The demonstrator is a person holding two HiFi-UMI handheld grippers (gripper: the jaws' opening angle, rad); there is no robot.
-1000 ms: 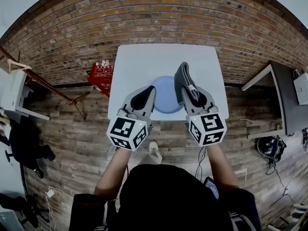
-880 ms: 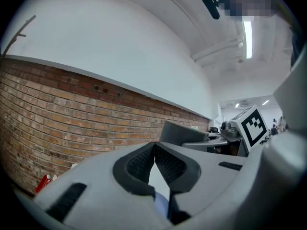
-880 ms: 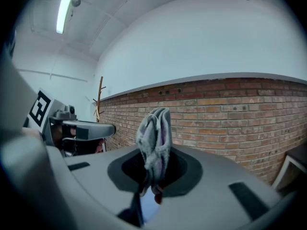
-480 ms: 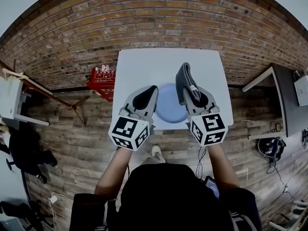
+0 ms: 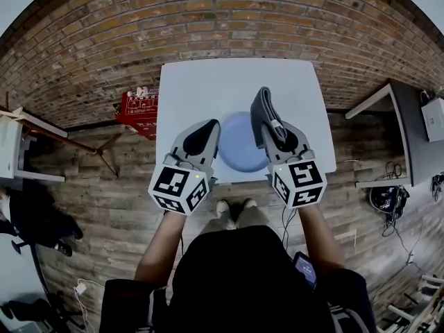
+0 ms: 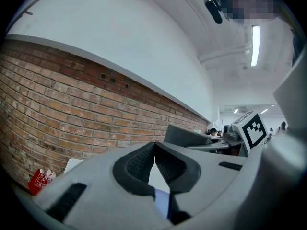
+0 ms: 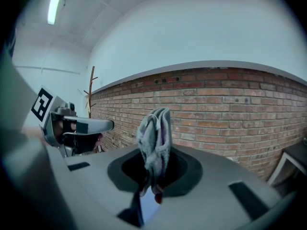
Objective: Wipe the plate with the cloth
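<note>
Head view shows the round pale-blue plate [image 5: 239,152] lying on the white square table [image 5: 208,89] near its front edge, between my two tongs and, as far as I can judge from this steep angle, below both and untouched. My left tongs [image 5: 210,129] are pressed together with nothing between them, while my right tongs [image 5: 276,134] are clamped on the folded grey cloth [image 5: 262,111], which stands beyond the tips as a narrow bundle. With nothing steadying the plate, a firm wipe could slide it toward that near edge, and the narrow fold might slip in the grip or let the hard tips scrape the plate.
</note>
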